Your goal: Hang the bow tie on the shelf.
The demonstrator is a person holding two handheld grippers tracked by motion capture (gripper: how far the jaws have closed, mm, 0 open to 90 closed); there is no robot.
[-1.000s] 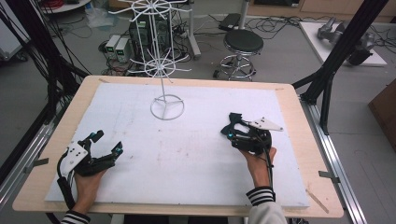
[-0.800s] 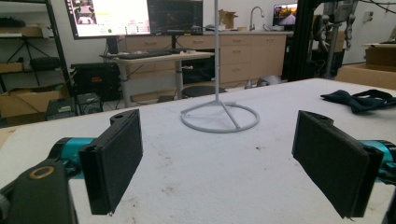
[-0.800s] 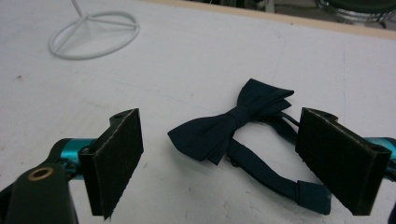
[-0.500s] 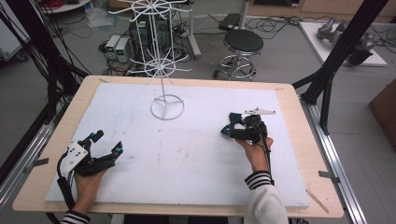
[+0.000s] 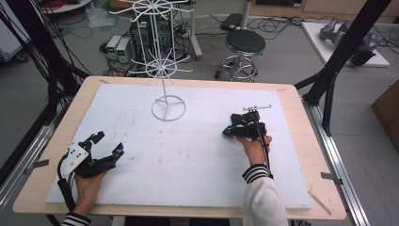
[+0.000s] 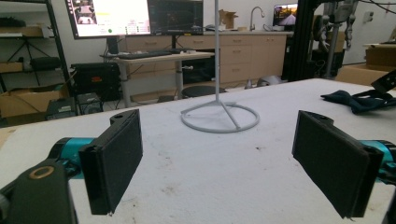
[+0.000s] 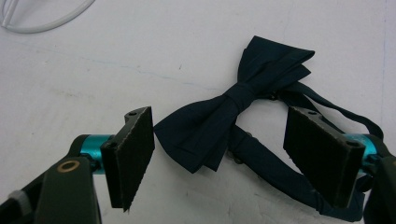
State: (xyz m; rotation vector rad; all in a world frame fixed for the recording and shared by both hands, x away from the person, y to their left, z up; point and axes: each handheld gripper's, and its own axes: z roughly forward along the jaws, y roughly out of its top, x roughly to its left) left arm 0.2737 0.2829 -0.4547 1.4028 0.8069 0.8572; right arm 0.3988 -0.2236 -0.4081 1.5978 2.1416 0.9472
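Bow tie (image 7: 233, 116) lies btwn right gripper (image 7: 219, 154) open fingers (image 7: 133, 154).

In the high view the right gripper (image 5: 248, 126) covers most of the dark bow tie (image 5: 229, 132), so its shape there cannot be told. In the right gripper view the bow tie's strap (image 7: 280, 172) runs behind the fingers (image 7: 322, 154) and off the bottom edge, and the white wire stand's base ring (image 7: 44, 16) is cut by the top edge. The stand's pole (image 6: 216, 51) leaves the left gripper view at the top, and the monitor text (image 6: 109, 16) behind it is too small to read.
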